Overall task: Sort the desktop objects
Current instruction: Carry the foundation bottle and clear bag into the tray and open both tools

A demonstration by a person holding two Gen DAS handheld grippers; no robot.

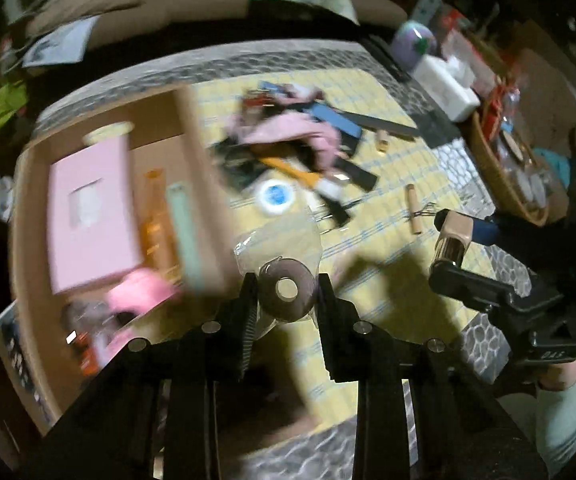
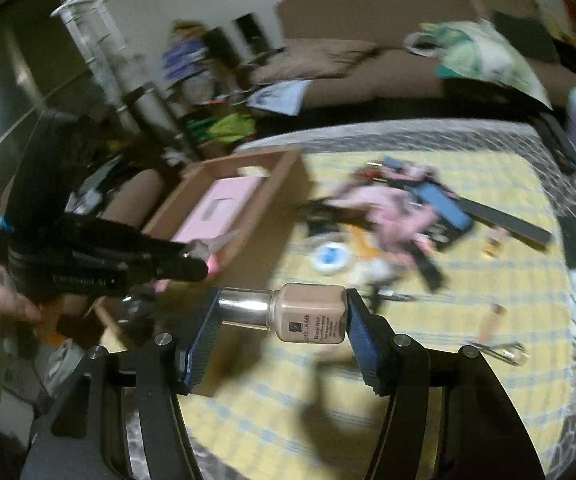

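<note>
My left gripper (image 1: 286, 280) is shut on a brownish tape roll (image 1: 288, 290) in clear plastic wrap, held above the yellow checked tablecloth (image 1: 367, 248) just right of the cardboard box (image 1: 192, 152). My right gripper (image 2: 282, 304) is shut on a beige foundation bottle (image 2: 311, 312) with a silver cap, lying crosswise between the blue pads. From the left wrist view, the right gripper (image 1: 447, 244) and its bottle (image 1: 453, 228) hang at the right. The left gripper (image 2: 202, 266) shows at the left of the right wrist view, beside the box (image 2: 280, 184).
The box holds a pink carton (image 1: 88, 208), an orange item and a green strip. A heap with pink cloth (image 1: 288, 132), blue and black pieces and a white round tin (image 1: 276, 196) covers the table's middle. Two wooden sticks (image 1: 413, 208) lie loose. A wicker basket (image 1: 487, 168) stands at the right edge.
</note>
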